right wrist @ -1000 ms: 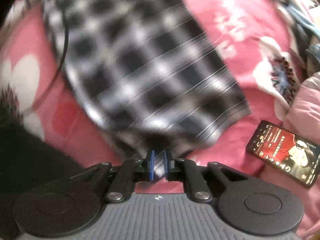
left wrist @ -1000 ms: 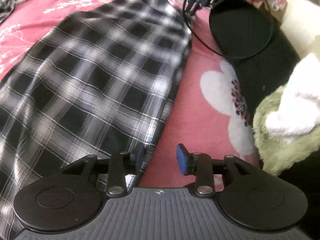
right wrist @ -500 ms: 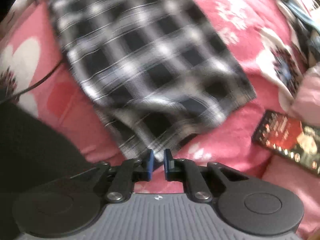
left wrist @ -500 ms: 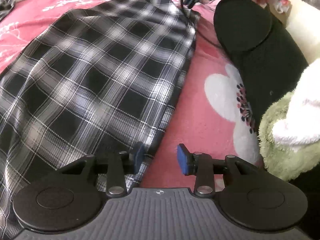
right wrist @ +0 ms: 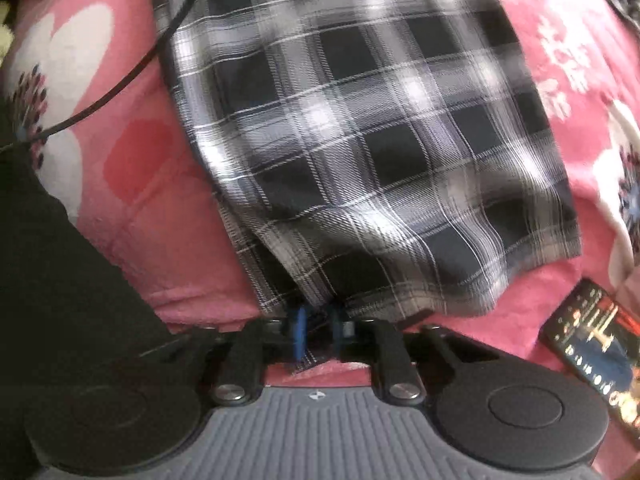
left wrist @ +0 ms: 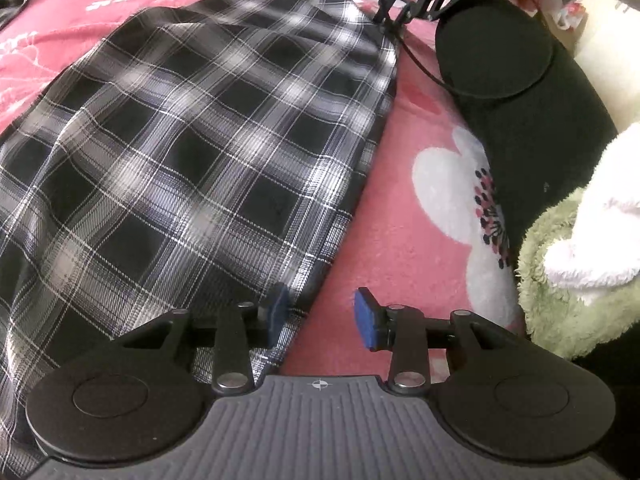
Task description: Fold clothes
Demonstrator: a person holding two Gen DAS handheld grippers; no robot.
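Item: plaid garment [left wrist: 192, 152], black-and-white check, lying spread on a pink floral blanket [left wrist: 400, 208], its long edge running between the two tools. Right gripper [right wrist: 318, 334]: jaws pressed together, pinching a corner of the garment at its hem; fabric bunches just above the pads. Left gripper [left wrist: 320, 314]: jaws spread, empty, one pad over the garment's near edge, the other over bare blanket. Adjacent: phone [right wrist: 596, 364] near the right-hand corner; black cushion [left wrist: 520, 92] and green plush item [left wrist: 568, 280] beside the blanket. Handling note: the left should likely seat the edge fully between its pads before any lift, so both corners rise evenly.
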